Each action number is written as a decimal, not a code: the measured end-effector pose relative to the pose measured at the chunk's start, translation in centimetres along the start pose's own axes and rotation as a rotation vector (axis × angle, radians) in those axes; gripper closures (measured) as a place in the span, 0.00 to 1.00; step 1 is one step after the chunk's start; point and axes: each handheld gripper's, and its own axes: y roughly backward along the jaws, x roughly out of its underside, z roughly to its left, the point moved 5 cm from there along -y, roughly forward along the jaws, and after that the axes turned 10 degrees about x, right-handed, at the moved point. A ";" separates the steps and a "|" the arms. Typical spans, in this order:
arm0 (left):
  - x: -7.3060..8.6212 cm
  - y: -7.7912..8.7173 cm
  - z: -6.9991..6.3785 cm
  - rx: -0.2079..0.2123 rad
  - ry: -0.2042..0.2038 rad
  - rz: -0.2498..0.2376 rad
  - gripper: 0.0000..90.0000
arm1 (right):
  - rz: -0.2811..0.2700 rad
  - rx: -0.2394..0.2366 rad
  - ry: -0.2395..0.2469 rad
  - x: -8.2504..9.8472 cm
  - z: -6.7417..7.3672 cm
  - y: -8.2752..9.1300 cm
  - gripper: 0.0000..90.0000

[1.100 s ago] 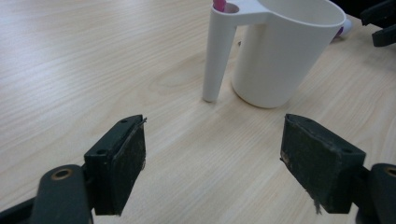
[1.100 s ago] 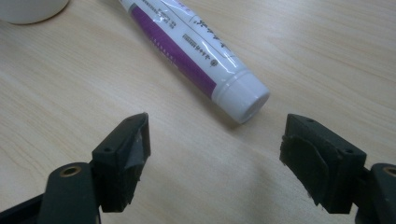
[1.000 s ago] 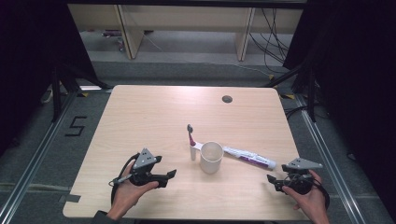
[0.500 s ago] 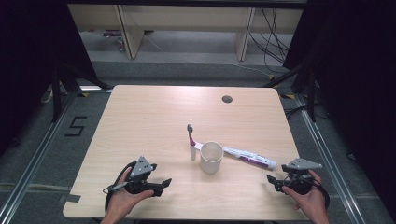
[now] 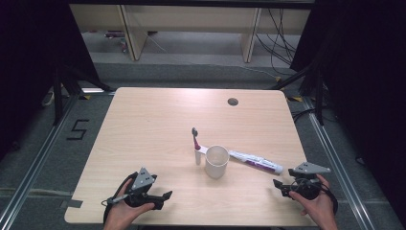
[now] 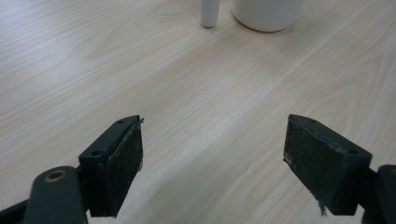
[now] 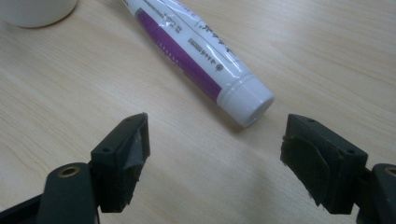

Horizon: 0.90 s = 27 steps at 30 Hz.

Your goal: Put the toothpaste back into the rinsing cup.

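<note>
Your left gripper (image 5: 160, 197) sits near the counter's (image 5: 158, 124) front edge, left of centre, jaws wide with only bare wood between them. Its jaws point toward the white cup (image 5: 216, 161) and the toothbrush (image 5: 196, 145), both well ahead of it. The toothbrush lies just left of the cup, bristle end pointing away from you. Your right gripper (image 7: 215, 154) is at the front right, jaws wide, nothing held. The toothpaste tube (image 7: 196, 51) lies flat just ahead of those jaws, cap end nearest them, not touching. The tube's other end lies just beside the cup.
</note>
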 end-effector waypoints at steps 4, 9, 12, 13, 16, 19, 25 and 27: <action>0.1 -0.1 -0.2 -0.007 -0.023 0.023 0.21 | -0.026 -0.002 0.040 -0.5 0.1 0.3 0.26; 0.1 0.1 -0.1 -0.021 -0.033 0.019 0.21 | -0.013 -0.028 0.065 -2.0 1.0 1.2 0.27; 0.0 0.0 0.0 -0.032 -0.030 0.003 0.21 | -0.002 -0.039 0.084 -2.5 1.2 1.4 0.28; 0.0 0.1 -0.1 -0.028 -0.032 0.003 0.21 | -0.026 -0.031 0.117 -2.9 1.0 1.2 0.29; 0.0 0.1 -0.1 -0.025 -0.040 0.005 0.21 | 0.008 -0.027 0.142 -3.5 1.2 1.0 0.29; 0.2 0.0 -0.1 -0.025 -0.036 0.009 0.21 | 0.026 -0.023 0.180 -4.2 1.0 0.5 0.30; 0.3 0.1 0.1 -0.027 -0.039 0.018 0.21 | 0.059 -0.035 0.226 -5.8 1.3 -0.8 0.32; 0.3 0.1 0.1 -0.033 -0.036 0.016 0.21 | 0.046 -0.034 0.242 -6.3 1.5 -1.6 0.33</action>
